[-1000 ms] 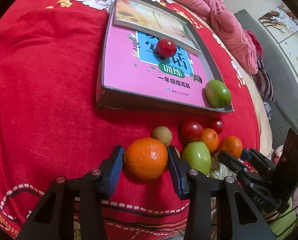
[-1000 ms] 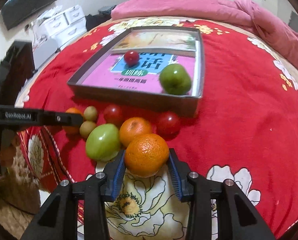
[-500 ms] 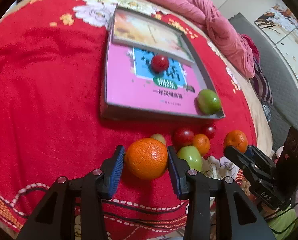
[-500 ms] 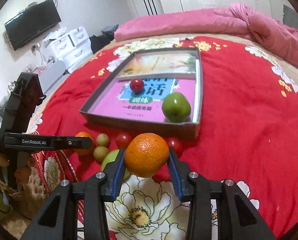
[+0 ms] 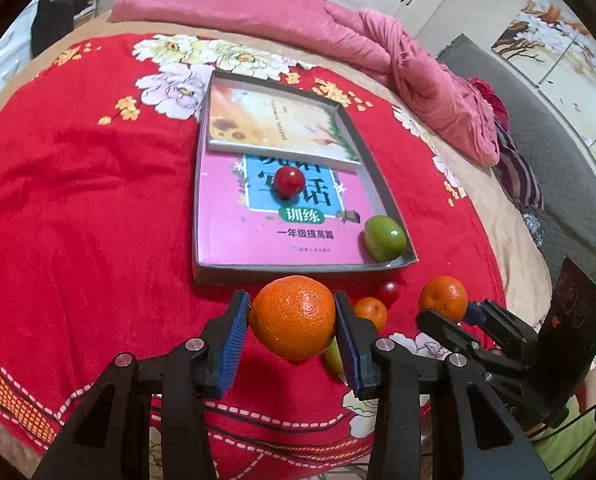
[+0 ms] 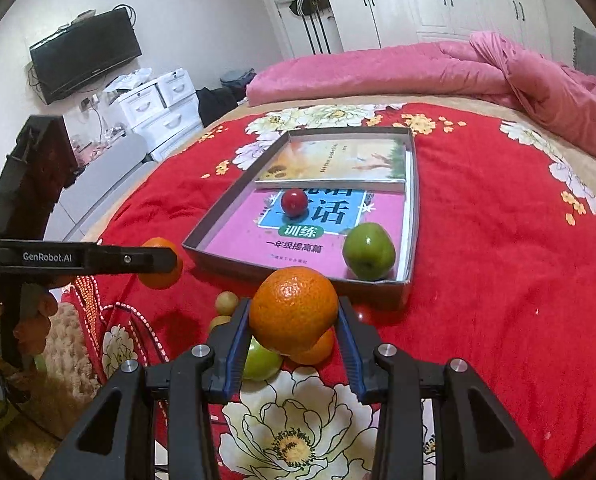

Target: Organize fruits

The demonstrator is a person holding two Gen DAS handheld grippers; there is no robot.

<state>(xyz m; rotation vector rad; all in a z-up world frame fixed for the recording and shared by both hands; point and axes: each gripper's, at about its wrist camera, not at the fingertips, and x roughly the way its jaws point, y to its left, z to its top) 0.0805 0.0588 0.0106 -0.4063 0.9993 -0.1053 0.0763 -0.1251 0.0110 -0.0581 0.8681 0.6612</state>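
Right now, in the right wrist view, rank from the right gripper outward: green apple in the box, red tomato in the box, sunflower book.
From the right gripper, holding an orange:
1. Green apple, box's near right corner.
2. Red tomato, mid-box on the pink book.
3. Sunflower book, box's far end.

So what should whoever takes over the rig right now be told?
Left gripper: jaws shut on the first round orange tangerine, held above the red floral blanket.
Right gripper: jaws shut on the second round orange tangerine, also held above the blanket.
Done: a small round red fruit and a green apple lie in the shallow grey cardboard box.
Left: set both tangerines in the box, then collect the loose fruit on the blanket in front of it: a smaller orange fruit, a green fruit, a dark red fruit and two small yellow-green fruits.
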